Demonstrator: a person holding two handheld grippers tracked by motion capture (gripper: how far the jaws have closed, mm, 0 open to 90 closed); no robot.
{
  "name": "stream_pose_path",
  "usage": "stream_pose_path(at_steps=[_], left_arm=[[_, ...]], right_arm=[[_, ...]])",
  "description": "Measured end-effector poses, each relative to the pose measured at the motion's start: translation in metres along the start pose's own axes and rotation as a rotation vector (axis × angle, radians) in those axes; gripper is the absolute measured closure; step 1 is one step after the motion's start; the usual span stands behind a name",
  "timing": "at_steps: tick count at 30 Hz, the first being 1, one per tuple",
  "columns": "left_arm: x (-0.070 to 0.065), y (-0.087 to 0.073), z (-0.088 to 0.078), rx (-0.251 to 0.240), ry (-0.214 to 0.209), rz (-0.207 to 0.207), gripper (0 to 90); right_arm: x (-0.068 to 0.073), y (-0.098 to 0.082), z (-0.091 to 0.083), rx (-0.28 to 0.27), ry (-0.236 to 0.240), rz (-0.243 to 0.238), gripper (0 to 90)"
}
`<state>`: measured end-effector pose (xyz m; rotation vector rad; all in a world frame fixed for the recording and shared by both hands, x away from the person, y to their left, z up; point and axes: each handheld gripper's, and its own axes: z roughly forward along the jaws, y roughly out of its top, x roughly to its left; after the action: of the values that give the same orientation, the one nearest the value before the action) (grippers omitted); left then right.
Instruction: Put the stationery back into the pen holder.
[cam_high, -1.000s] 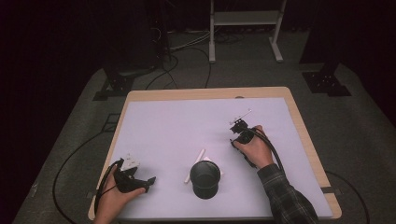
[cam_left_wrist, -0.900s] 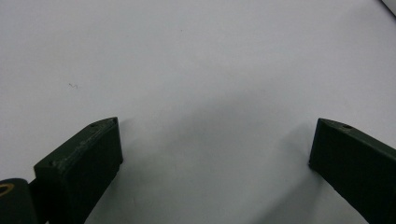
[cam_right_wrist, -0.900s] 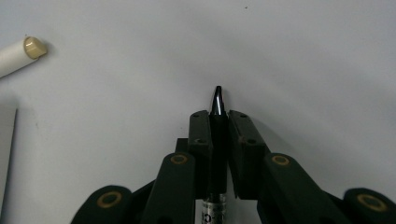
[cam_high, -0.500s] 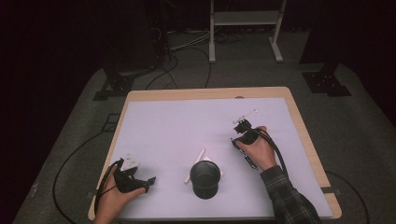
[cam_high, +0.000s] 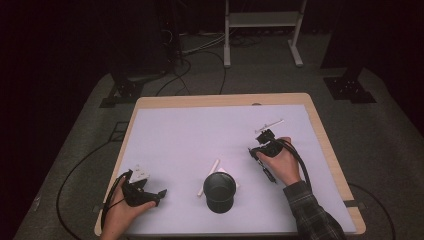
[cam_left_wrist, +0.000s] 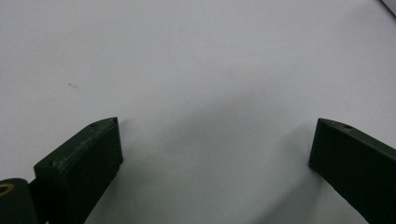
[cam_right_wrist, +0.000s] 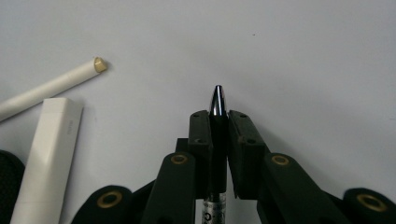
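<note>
Pen (cam_right_wrist: 218, 100), slim, stiff, light and likely slippery, clamped mid-barrel by right gripper (cam_right_wrist: 218, 116) beyond black cup (cam_high: 219, 191); best pinched mid-barrel; left gripper (cam_left_wrist: 212, 149) spread, empty.

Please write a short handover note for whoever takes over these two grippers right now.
Right gripper: shut on a pen, tip pointing away from the hand, held over the white table.
Left gripper: open, nothing between its jaws.
Black cup: upright near the front edge, with white sticks lying beside it.
Done: pen gripped.
Left: probably drop the pen into the cup, then collect the sticks.
</note>
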<state>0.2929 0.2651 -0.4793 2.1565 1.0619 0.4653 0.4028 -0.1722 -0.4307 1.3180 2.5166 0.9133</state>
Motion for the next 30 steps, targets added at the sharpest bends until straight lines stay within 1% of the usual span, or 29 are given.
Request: stream_pose_path(at_steps=[4, 11, 13, 16, 21, 26, 30], left_arm=[[0.000, 0.000, 0.000, 0.000, 0.000, 0.000, 1.4], [0.000, 0.000, 0.000, 0.001, 0.000, 0.000, 1.4], [0.000, 0.000, 0.000, 0.001, 0.000, 0.000, 1.4], [0.000, 0.000, 0.000, 0.001, 0.000, 0.000, 1.4], [0.000, 0.000, 0.000, 0.001, 0.000, 0.000, 1.4], [0.000, 0.000, 0.000, -0.001, 0.000, -0.003, 1.4], [0.000, 0.000, 0.000, 0.000, 0.000, -0.002, 1.4]], right_arm=[[0.001, -0.001, -0.005, -0.021, 0.015, 0.007, 79.5], [0.005, -0.004, -0.021, -0.064, 0.038, 0.001, 79.5], [0.005, -0.006, -0.024, -0.068, 0.041, -0.001, 79.5], [0.006, -0.009, -0.028, -0.076, 0.053, 0.001, 79.5], [0.007, -0.012, -0.034, -0.095, 0.051, -0.006, 79.5], [0.008, -0.013, -0.041, -0.117, 0.078, -0.002, 79.5], [0.010, -0.014, -0.043, -0.136, 0.092, -0.008, 79.5]])
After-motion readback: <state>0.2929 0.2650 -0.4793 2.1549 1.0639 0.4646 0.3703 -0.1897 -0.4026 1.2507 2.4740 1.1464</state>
